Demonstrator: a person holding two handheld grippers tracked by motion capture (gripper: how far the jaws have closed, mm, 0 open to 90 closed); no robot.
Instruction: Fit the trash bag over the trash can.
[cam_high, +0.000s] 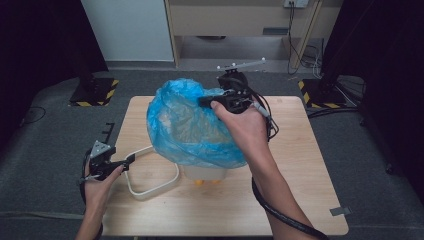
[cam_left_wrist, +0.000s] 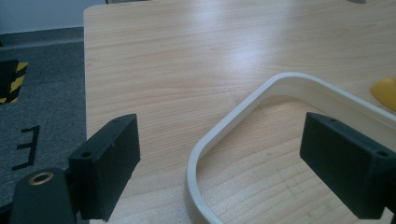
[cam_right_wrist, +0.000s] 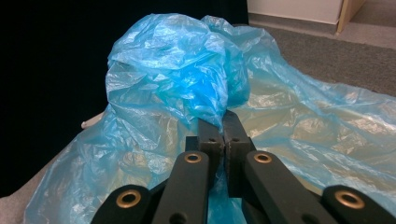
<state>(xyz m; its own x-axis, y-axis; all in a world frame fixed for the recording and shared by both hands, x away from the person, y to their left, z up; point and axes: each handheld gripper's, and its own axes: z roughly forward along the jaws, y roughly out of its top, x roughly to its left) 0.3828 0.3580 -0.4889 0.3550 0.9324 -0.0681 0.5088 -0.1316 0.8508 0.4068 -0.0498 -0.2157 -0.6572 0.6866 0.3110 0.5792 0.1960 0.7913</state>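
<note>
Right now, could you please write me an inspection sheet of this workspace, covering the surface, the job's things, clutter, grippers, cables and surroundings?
Surface: light wooden table, bare wood at its right side.
Job's things: blue plastic bag draped over a white bin; the bin's white loop handle lies flat on the wood.
Clutter: nothing seen.
Grippers: right gripper shut on the blue plastic bag, pinching a bunched fold; left gripper open, jaws either side of the white loop handle, not touching it.
Cables: black cable trails along the right forearm; more cables on the floor behind.
Surroundings: grey carpet, stand bases with yellow-black stripes, dark curtains.
</note>
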